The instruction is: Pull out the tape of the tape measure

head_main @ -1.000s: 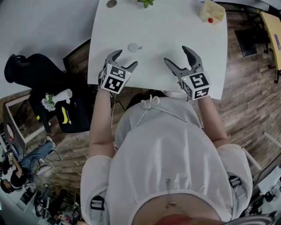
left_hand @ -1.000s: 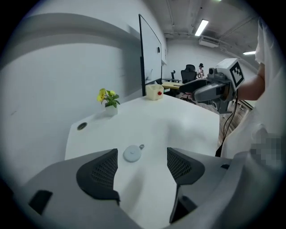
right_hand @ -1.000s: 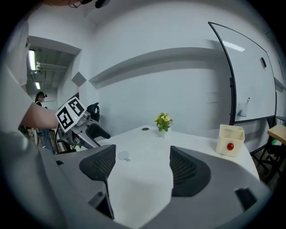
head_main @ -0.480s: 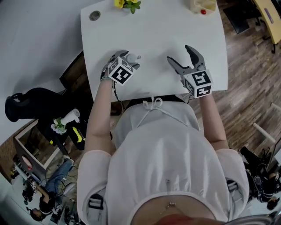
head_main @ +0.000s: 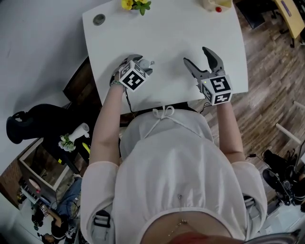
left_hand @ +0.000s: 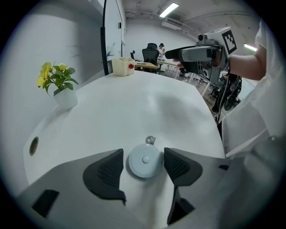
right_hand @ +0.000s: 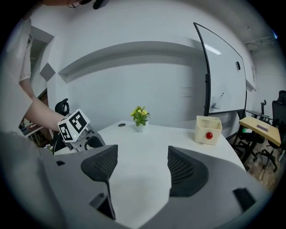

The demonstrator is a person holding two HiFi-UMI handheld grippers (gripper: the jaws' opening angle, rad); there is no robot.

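A small round pale-blue tape measure with a metal ring on its far side lies flat on the white table. My left gripper straddles it, one pad on each side. Its jaws are closing, with a thin gap still showing at each pad. In the head view the tape measure peeks out past the left gripper at the table's near left. My right gripper hovers over the table's near right. Its jaws are closing too, with nothing between them in the right gripper view.
A potted yellow flower and a cream box with a red button stand at the table's far edge. A round cable hole sits at the far left corner. A black chair stands left of the table.
My left gripper has moved forward over the table, and its jaws now stand on either side of the tape measure. The right gripper has barely shifted.
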